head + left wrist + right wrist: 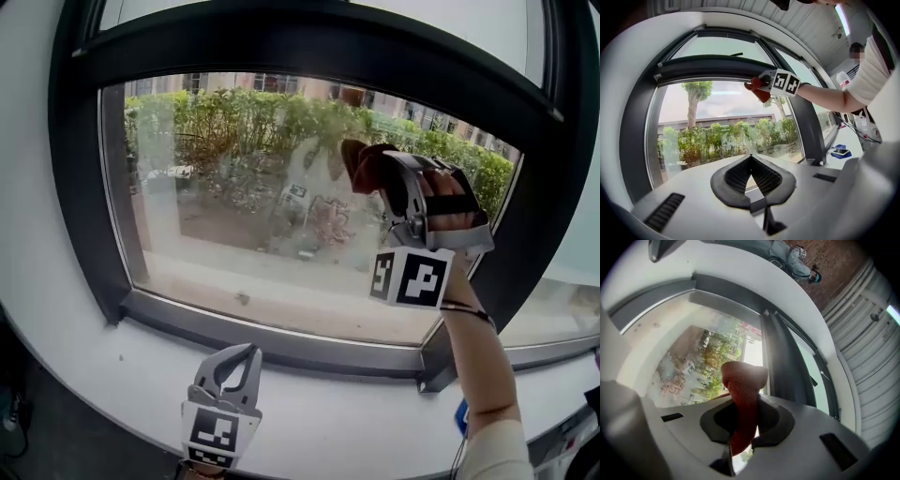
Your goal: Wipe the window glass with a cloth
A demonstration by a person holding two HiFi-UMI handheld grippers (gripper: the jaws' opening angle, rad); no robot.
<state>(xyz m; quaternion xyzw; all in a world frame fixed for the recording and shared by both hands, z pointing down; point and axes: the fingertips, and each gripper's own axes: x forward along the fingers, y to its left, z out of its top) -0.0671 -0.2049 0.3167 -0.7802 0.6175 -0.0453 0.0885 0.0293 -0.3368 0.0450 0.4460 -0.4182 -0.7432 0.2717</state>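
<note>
Daylight is pouring in through the window glass [281, 187], so the dark frame [80, 187] is reading almost black against it. The white sill [328, 412] is lying in soft, even light. Glare is bleaching a strip of pane beside the red cloth [743, 390], which is looming close and blurred. Straight lines are bowing toward the edges in all 3 views, and the corners are darkening.

a reddish-brown cloth [360, 165] is being held bunched up before the upper right part of the clear window glass [234, 197], which is standing upright.
</note>
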